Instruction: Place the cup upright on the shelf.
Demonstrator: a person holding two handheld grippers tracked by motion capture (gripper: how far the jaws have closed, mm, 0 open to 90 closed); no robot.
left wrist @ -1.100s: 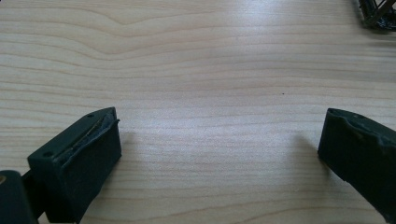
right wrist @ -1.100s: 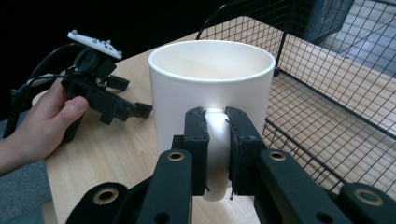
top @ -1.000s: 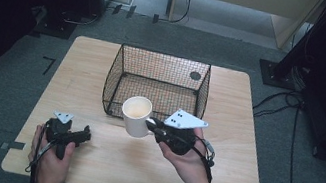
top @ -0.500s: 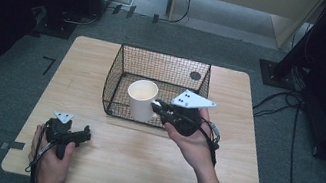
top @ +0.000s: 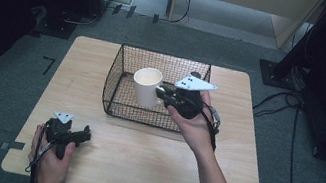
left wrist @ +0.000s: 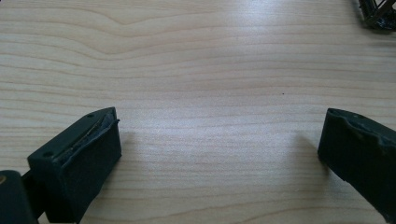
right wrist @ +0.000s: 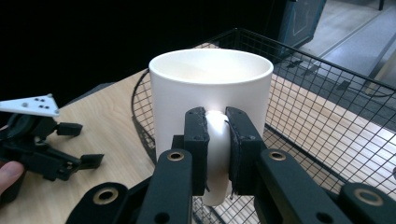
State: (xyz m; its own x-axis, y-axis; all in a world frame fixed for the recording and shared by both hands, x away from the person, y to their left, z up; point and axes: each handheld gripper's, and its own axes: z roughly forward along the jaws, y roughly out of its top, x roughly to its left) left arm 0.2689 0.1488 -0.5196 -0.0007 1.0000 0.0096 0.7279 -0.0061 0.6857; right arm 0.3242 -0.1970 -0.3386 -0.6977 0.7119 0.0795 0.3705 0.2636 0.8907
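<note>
- High view: the right gripper [top: 166, 94] carries a white mug [top: 146, 86] above the wire basket [top: 113, 105] on the counter [top: 140, 153].
- Jaws clamp the mug's handle [right wrist: 215, 154], the natural hold.
- Likely rigid, glossy, weighty and breakable; set down gently.
- Left gripper [top: 74, 135] rests on the counter, jaws wide apart, empty.

White ceramic mug [top: 146, 86]: upright, mouth open upward, interior appears empty. Held aloft by its handle [right wrist: 215, 140] over the black wire basket [top: 117, 106], which stands open-topped on the tabletop [top: 149, 155], toward the far edge.
</note>
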